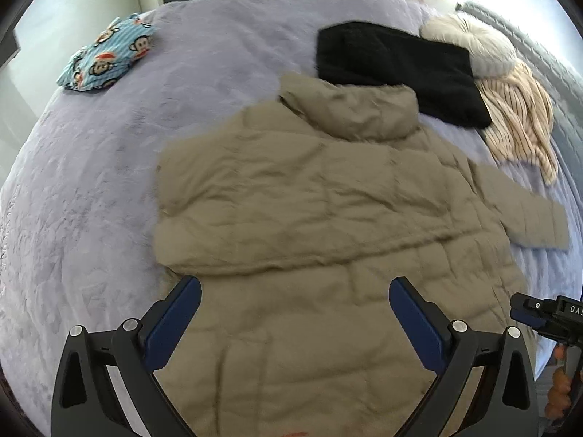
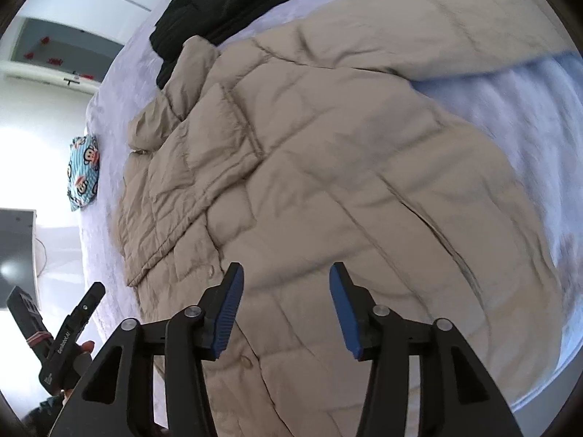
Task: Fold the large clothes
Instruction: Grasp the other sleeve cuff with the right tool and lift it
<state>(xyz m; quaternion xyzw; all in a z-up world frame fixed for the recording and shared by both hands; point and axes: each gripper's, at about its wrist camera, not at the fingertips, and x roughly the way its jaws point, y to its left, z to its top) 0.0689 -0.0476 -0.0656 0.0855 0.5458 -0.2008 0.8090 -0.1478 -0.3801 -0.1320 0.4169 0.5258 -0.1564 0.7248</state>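
A large beige quilted jacket (image 1: 320, 196) lies spread on the lavender bed cover (image 1: 91, 182). Its left sleeve is folded across the body and its right sleeve (image 1: 524, 215) sticks out to the right. My left gripper (image 1: 295, 287) is open and empty, hovering above the jacket's lower part. My right gripper (image 2: 286, 273) is open and empty above the jacket (image 2: 328, 145), close to its lower body. The right gripper's body also shows at the right edge of the left wrist view (image 1: 546, 317).
A black garment (image 1: 393, 69) lies beyond the jacket's collar. A striped cream garment (image 1: 521, 116) and a pale furry item (image 1: 470, 43) lie at the right. A blue monkey-print cloth (image 1: 105, 58) lies far left. The bed's edge (image 2: 539, 375) is near the right.
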